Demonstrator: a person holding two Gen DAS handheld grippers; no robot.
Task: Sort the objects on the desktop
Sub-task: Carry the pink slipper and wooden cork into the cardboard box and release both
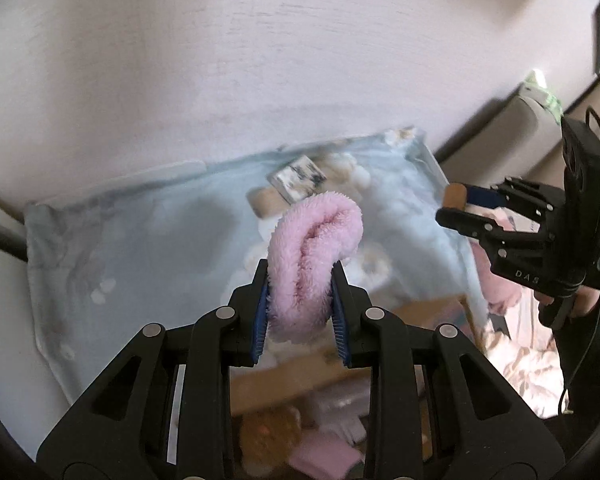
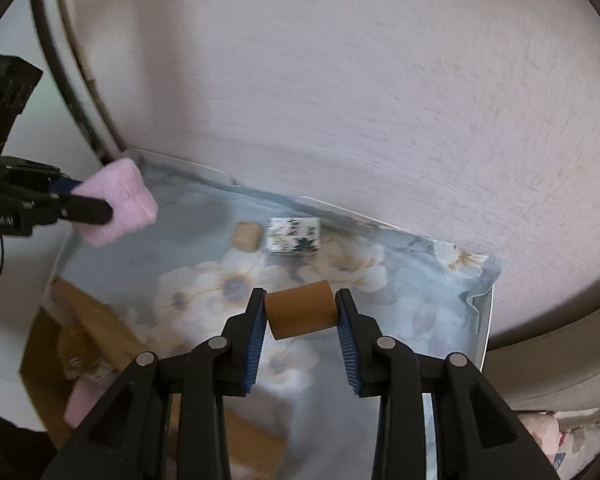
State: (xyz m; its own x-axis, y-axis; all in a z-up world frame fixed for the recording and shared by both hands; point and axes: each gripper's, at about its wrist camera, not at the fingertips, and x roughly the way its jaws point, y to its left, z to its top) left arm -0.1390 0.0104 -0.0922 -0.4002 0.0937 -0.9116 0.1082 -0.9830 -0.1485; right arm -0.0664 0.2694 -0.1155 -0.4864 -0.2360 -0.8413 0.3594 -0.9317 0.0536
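Note:
My left gripper (image 1: pixel 300 276) is shut on a rolled pink fluffy towel (image 1: pixel 314 256), held in the air above the table. The right wrist view shows that same towel (image 2: pixel 120 204) at the far left, in the left gripper (image 2: pixel 104 210). My right gripper (image 2: pixel 300 300) is shut on a brown wooden cylinder (image 2: pixel 302 311), clamped end to end between its pads. In the left wrist view the cylinder (image 1: pixel 455 197) shows in the right gripper (image 1: pixel 454 210) at the right. On the floral blue cloth (image 2: pixel 400 312) lie a paler wooden cylinder (image 2: pixel 247 236) and a small black-and-white printed box (image 2: pixel 293 236).
A cardboard box (image 2: pixel 92 320) with a brown fuzzy item and pink things inside stands at the table's near left. A pale wall (image 2: pixel 360 100) rises behind the table. A beige sofa arm (image 1: pixel 528 128) is at the right, and a hand (image 1: pixel 580 300) holds the right gripper.

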